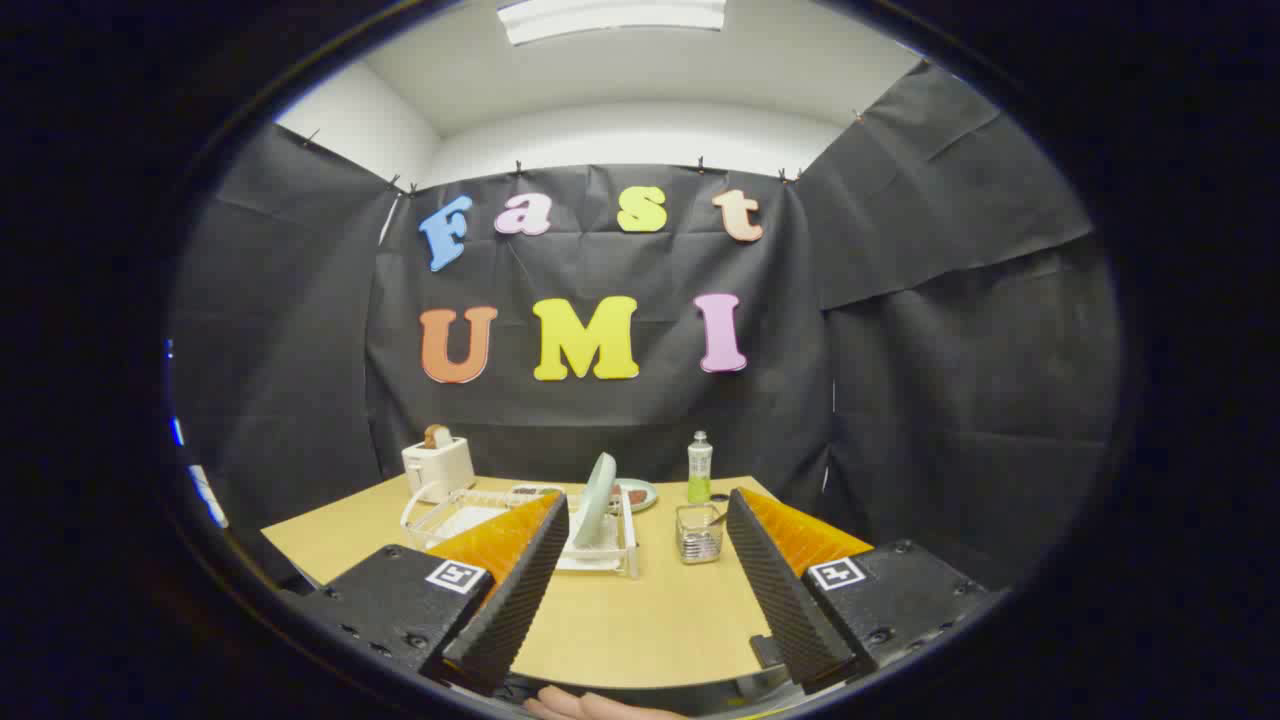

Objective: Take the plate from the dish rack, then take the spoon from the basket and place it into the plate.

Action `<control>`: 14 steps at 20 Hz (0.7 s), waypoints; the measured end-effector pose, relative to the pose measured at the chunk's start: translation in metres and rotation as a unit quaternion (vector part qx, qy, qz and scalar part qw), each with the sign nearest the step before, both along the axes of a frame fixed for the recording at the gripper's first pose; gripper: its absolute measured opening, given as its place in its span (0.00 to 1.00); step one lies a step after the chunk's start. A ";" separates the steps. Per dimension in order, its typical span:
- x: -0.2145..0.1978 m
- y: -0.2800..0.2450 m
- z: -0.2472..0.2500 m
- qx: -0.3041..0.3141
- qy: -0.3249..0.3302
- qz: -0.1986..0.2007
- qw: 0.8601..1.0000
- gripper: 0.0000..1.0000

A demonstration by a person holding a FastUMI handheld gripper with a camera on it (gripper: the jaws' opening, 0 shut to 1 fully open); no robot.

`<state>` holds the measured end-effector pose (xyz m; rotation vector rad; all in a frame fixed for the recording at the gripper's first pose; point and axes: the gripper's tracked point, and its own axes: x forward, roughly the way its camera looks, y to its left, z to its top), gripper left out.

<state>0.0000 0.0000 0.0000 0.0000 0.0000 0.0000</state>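
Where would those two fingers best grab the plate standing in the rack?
Probably the plate's upper rim, coming from above: it stands on edge in the dish rack, thin rim up, its lower part sunk in the rack. The open gripper holds nothing, well short of it.

Light wooden table (640, 630). Far left: white toaster (438, 466). Centre: white dish rack (520, 525). Just right of it: clear basket (699, 534). Far behind: small plate (636, 493), green bottle (699, 468). Near part bare beneath spread gripper (648, 560) fingers.

Plate (598, 498) upright in dish rack (520, 515)
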 end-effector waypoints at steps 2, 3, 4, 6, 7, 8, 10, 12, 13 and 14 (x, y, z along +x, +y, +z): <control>0.002 -0.002 -0.002 0.002 0.003 -0.001 1.000 1.00; 0.003 -0.004 -0.002 0.002 0.002 -0.002 1.000 1.00; 0.004 -0.005 -0.004 0.002 0.002 -0.005 1.000 1.00; 0.005 -0.006 -0.006 0.002 0.004 -0.006 1.000 1.00; 0.006 -0.005 -0.007 0.001 0.005 -0.006 1.000 1.00; 0.007 -0.005 -0.009 0.001 0.006 -0.005 1.000 1.00; 0.007 -0.005 -0.011 -0.001 0.006 -0.006 1.000 1.00; 0.009 -0.007 -0.012 -0.001 0.008 -0.007 1.000 1.00; 0.010 -0.006 -0.011 -0.001 0.008 -0.005 1.000 1.00; 0.013 -0.004 -0.011 -0.003 0.010 -0.003 1.000 1.00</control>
